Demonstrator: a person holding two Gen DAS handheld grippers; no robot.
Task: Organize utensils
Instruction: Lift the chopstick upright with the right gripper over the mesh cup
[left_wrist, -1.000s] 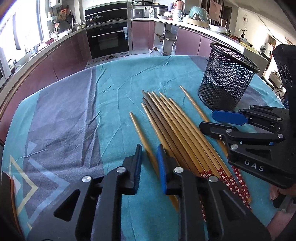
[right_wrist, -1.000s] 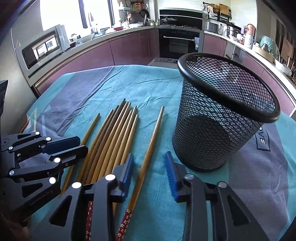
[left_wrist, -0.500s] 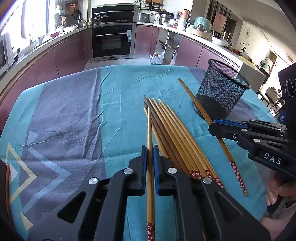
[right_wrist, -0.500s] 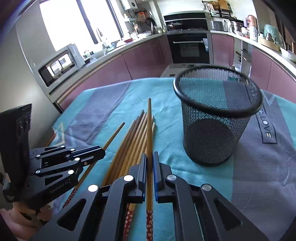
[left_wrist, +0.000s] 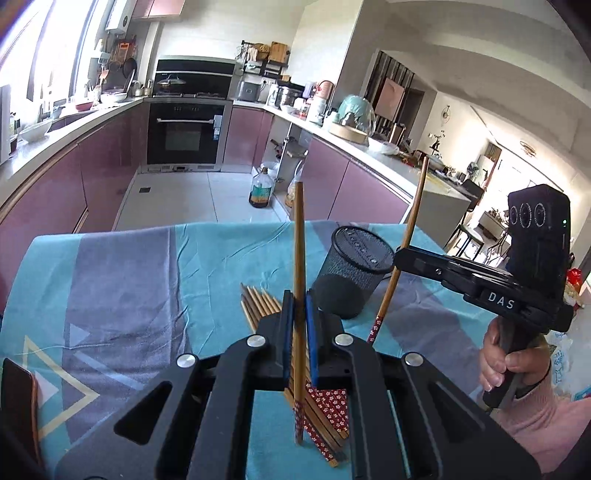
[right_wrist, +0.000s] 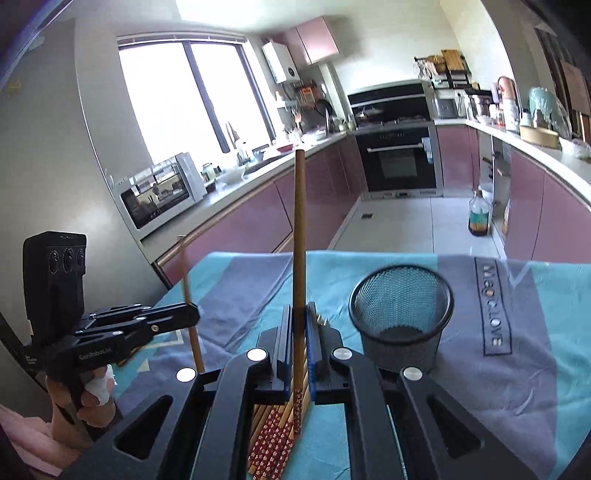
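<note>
Two claws, left claw and right claw, each angled slightly downward, clamp one raised chopstick apiece.

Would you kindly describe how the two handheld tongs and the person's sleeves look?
Both are black plastic, with angular cut-out arms, silver rivets and blue pads. The right tongs carry white "DAS" lettering and a boxy black camera block with three round lenses; the left tongs have a matching block and small white lettering. Pink sleeves show at both wrists, and white wrapping covers one finger.
</note>
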